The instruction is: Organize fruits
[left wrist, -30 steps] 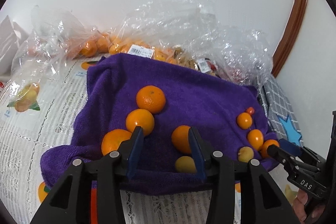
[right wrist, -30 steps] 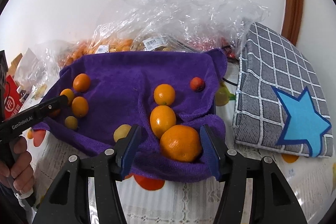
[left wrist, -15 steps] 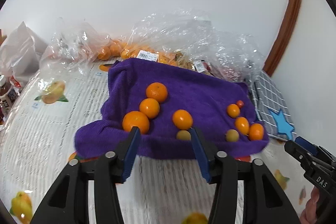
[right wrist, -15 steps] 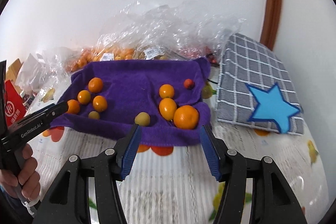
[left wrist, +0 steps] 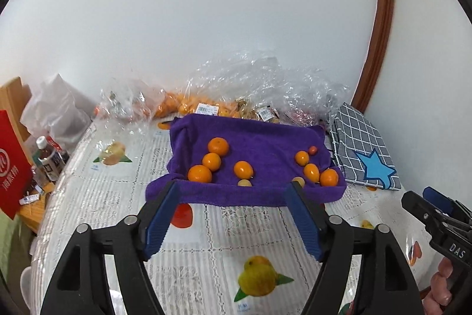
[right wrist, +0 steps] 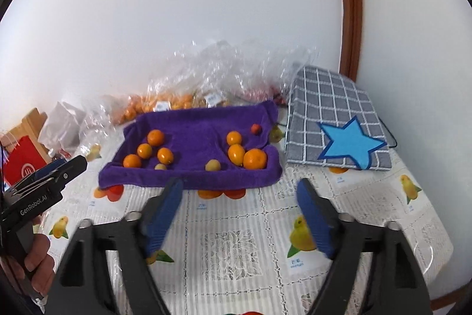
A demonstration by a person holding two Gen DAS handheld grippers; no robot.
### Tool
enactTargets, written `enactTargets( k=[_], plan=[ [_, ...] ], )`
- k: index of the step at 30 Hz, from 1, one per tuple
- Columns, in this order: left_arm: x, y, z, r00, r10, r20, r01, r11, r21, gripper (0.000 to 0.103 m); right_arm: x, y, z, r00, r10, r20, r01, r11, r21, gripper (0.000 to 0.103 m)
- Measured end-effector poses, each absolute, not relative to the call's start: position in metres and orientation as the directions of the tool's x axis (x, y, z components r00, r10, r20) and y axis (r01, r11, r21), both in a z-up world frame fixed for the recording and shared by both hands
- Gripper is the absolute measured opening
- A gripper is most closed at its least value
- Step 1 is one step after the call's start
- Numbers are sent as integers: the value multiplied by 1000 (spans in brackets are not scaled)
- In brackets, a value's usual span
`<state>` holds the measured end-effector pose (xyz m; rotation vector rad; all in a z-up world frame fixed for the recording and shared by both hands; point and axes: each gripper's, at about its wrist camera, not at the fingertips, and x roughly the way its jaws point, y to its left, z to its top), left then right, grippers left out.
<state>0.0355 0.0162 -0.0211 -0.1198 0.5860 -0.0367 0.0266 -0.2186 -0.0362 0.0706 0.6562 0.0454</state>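
Left wrist view: the left gripper is hovering over the worktop with its fingers spread wide and holding nothing. Its tips are sitting just short of the near edge of the purple towel, where the fruits are lying in a left cluster and a right cluster with bare towel between them. A broad strip of patterned tablecloth is lying open between the gripper and the towel. At the far right edge, the right gripper is poking in. This view alone is showing a bottle beside a red box at the worktop's left edge.

Right wrist view: the right gripper is also standing with fingers apart and empty, just before the towel. The fruits are resting on it. The left gripper is entering from the left; I cannot tell its opening here. The checked cushion is showing whole only here, just right of the towel, near the worktop's right edge. Plastic bags are crowding the wall behind.
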Motion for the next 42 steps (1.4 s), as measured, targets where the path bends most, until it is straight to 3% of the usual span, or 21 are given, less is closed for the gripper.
enactTargets(
  k=[3, 8, 42],
  plan=[
    [25, 8, -15, 842, -35, -538, -6, 997, -74, 85, 13, -221, -32, 802, 78, -592, -28, 995, 92, 86],
    [11, -2, -7, 854, 3, -520, -24, 999, -35, 89, 1, -223, -26, 816, 49, -576, -12, 998, 66, 90],
    [2, -1, -1, 858, 26, -513, -54, 998, -40, 89, -15, -231, -20, 813, 23, -582, 23, 997, 72, 90]
  ],
)
